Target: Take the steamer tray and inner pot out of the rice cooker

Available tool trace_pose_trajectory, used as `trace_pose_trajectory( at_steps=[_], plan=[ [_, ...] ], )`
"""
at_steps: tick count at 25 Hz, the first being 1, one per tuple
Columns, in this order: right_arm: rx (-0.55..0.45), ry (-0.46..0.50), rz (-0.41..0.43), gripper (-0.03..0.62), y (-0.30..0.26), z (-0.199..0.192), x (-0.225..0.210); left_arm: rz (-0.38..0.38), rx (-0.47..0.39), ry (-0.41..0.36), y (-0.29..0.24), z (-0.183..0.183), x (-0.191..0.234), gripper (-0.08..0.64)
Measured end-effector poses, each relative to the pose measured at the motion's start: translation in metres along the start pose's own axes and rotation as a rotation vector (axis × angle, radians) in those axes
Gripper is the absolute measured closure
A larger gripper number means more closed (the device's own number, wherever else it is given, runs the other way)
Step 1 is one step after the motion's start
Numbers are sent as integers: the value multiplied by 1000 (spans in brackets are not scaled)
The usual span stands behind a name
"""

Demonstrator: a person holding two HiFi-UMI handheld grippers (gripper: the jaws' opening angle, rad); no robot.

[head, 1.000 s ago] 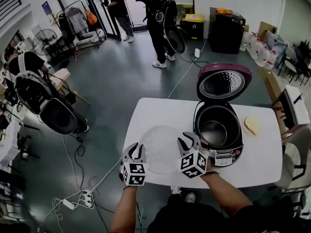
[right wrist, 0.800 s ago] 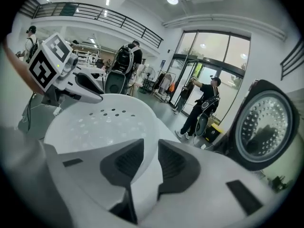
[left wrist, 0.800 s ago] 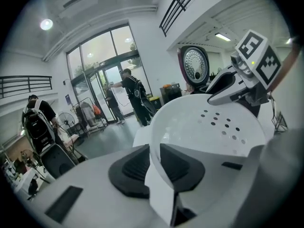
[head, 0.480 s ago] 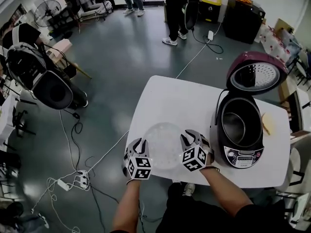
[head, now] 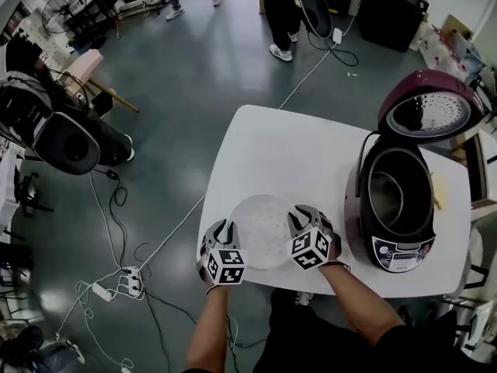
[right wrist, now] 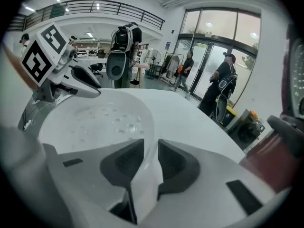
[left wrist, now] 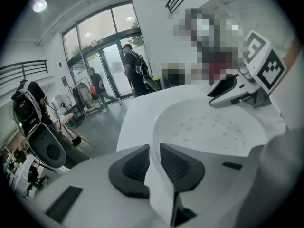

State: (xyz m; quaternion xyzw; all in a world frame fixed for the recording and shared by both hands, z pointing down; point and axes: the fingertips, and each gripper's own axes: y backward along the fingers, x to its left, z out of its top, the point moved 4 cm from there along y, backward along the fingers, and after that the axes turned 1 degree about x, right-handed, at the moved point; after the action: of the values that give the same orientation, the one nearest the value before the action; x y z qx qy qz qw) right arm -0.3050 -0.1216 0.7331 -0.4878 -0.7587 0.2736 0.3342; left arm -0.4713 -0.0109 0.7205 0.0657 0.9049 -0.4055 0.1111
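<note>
The clear perforated steamer tray (head: 262, 230) lies low over the front of the white table (head: 287, 158), held at both sides. My left gripper (head: 220, 243) is shut on its left rim (left wrist: 153, 156), and my right gripper (head: 304, 225) is shut on its right rim (right wrist: 151, 163). In each gripper view the rim runs between the dark pads. The rice cooker (head: 400, 208) stands at the table's right with its maroon lid (head: 431, 111) raised. The metal inner pot (head: 397, 193) sits inside it.
A pale flat object (head: 437, 189) lies behind the cooker at the table's right edge. Cables and a power strip (head: 116, 282) lie on the floor to the left. People stand at the back of the room (head: 283, 6), and a person with a backpack (head: 54, 127) sits far left.
Both grippers have come down with the tray toward the table's front. The view has shifted, so the cooker now sits further right.
</note>
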Motion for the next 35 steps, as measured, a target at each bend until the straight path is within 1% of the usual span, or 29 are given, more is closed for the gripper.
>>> trace_pose_trajectory(
  at_steps=[1,2,3,4,5,7,10,12,14,16,18,21,25,27,32,35],
  plan=[
    [-7,-1,6,491,0,2,0,11,-2,-1,-1,1,2,482],
    [-22,1,6,473,2,6,-1,17,-4,2,-1,3,4,442],
    [-46,1,-1,460,8,12,-3,17,-9,12,1,6,6,367],
    [-76,-3,-7,430,17,21,-4,13,-19,31,7,11,10,319],
    [-109,-12,-8,419,31,32,-4,11,-35,55,16,16,13,304],
    [-174,-31,4,412,67,55,-4,16,-84,98,42,34,20,298],
    [-273,-56,5,398,130,92,-12,52,-194,119,87,78,30,304],
    [-331,-60,-18,391,164,110,-19,40,-273,154,111,108,31,287],
    [-374,-68,-19,386,189,118,-24,-12,-339,202,130,132,24,267],
    [-412,-95,2,376,208,123,-31,-81,-385,227,143,153,12,265],
    [-432,-140,-4,368,227,121,-47,-157,-417,229,151,174,-4,265],
    [-429,-219,-31,365,251,105,-79,-255,-446,213,156,201,-34,265],
    [-431,-285,-80,360,279,82,-111,-369,-451,201,156,225,-74,265],
    [-430,-323,-89,359,293,67,-125,-431,-445,210,156,238,-98,265],
    [-413,-413,-85,351,324,23,-160,-575,-424,285,157,266,-150,265],
    [-392,-410,-113,351,341,-4,-181,-633,-398,338,154,276,-177,265]
  ],
)
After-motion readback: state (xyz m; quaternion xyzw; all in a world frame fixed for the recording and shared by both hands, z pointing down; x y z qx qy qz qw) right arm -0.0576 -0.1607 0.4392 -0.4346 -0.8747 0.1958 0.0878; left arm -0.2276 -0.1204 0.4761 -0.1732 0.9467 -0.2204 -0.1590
